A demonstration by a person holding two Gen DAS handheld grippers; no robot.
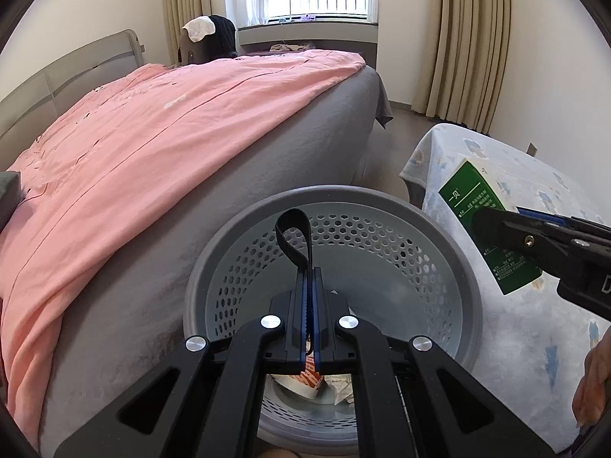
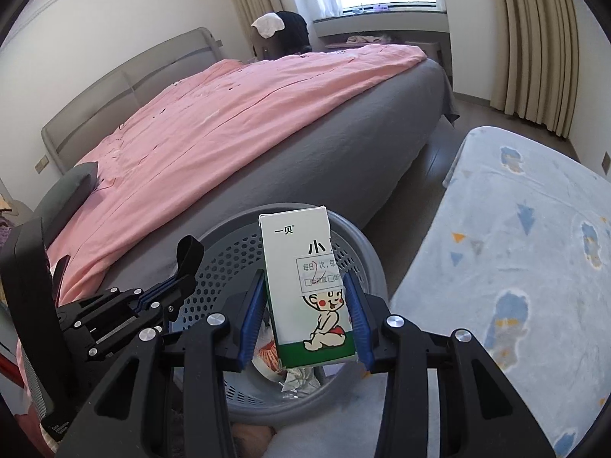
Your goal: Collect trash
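Note:
A grey perforated trash basket (image 1: 450, 244) stands on the floor between the bed and a covered table; it also shows in the right wrist view (image 2: 366, 252). Wrappers and paper trash (image 1: 305, 381) lie at its bottom. My left gripper (image 1: 309, 278) is shut on a black strap loop (image 1: 292, 229) over the basket's opening. My right gripper (image 2: 305, 282) is shut on a white and green medicine box (image 2: 305, 286) with a cartoon baby, held upright above the basket. The box also shows in the left wrist view (image 1: 477, 206) at the right, over the basket's rim.
A bed with a pink cover (image 1: 152, 145) and grey sheet fills the left. A table under a light blue patterned cloth (image 2: 515, 267) stands on the right. Window and beige curtains (image 1: 469, 38) are at the back. A person's hand (image 1: 592, 381) shows at the right edge.

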